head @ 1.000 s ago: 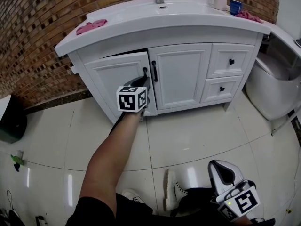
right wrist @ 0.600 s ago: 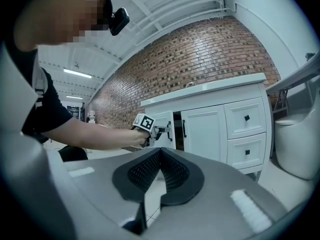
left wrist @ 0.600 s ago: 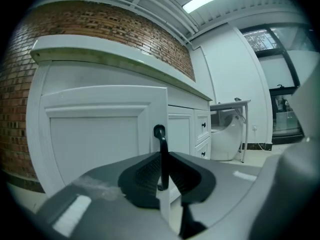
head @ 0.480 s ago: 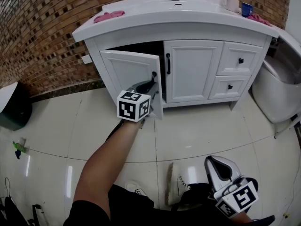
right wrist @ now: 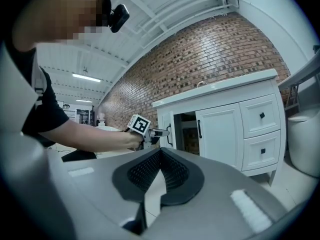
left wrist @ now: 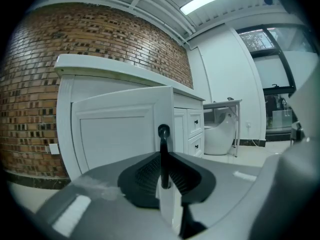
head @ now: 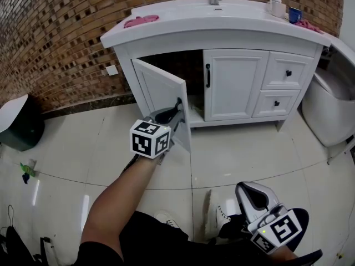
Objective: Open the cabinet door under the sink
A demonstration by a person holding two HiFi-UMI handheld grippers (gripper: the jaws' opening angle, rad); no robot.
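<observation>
— Well, where do we stand with the door?

— We have it partly swung out from the cabinet under the sink. Its free edge points toward us, and the dark inside of the cabinet shows behind it. We judge we are in the middle of the pull, not at its end.

— And our left gripper?

— Its jaws are pinched nearly together on the black handle at the door's free edge. The bar stands upright between the pads, which press it from both sides.

— The right gripper?

— It hangs low, well apart from the cabinet and near our shoe, jaws closed together with nothing between them. We see no part for it here.

— What does the next move call for?

— We think the door wants more swing. The handle travels on an arc about the hinges at the cabinet's left side, so our pull should curve away from the cabinet front and leftward. The wrist should turn along with it, or the bar could slip from the pads. Once the door stands wide of the cabinet, we can let go.
</observation>
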